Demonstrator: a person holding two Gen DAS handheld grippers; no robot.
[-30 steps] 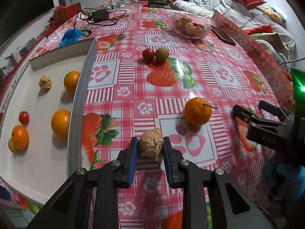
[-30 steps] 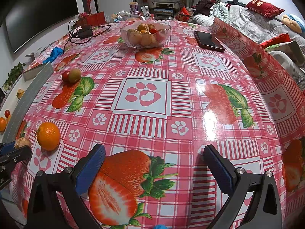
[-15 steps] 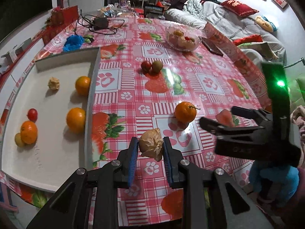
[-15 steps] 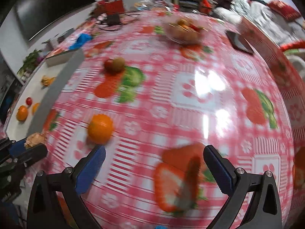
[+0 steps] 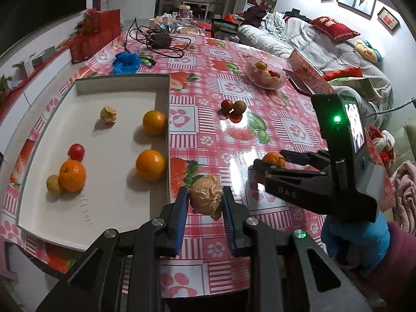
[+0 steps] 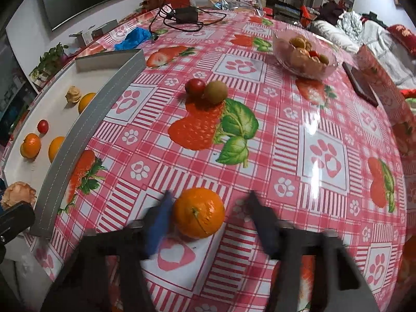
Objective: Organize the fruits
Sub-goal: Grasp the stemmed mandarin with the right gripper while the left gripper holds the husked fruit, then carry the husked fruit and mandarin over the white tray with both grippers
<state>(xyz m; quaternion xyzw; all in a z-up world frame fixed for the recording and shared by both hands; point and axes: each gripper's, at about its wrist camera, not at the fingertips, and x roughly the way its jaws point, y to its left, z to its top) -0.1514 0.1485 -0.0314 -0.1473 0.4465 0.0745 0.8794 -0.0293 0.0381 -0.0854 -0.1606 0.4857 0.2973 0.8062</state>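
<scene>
My left gripper (image 5: 205,202) is shut on a papery brown husk fruit (image 5: 206,199) and holds it above the table, just right of the white tray (image 5: 117,202). The tray holds several oranges, a small red fruit, a yellowish fruit and another husk fruit (image 5: 108,114). My right gripper (image 6: 210,223) is open, its blurred fingers either side of an orange (image 6: 199,212) on the tablecloth; the left finger is close to it. The orange also shows between the right gripper's fingers in the left wrist view (image 5: 273,159). A red fruit (image 6: 195,86) and a kiwi (image 6: 215,92) lie together mid-table.
A glass bowl of fruit (image 6: 304,54) stands at the far right with a phone (image 6: 360,83) beside it. A blue glove (image 6: 135,37), a charger with cables (image 6: 186,14) and red boxes sit at the far end. The tray's grey wall (image 6: 85,130) runs along the left.
My left gripper has lifted the husk fruit higher and nearer the tray. My right gripper has swung left and down around the orange, its fingers narrowing.
</scene>
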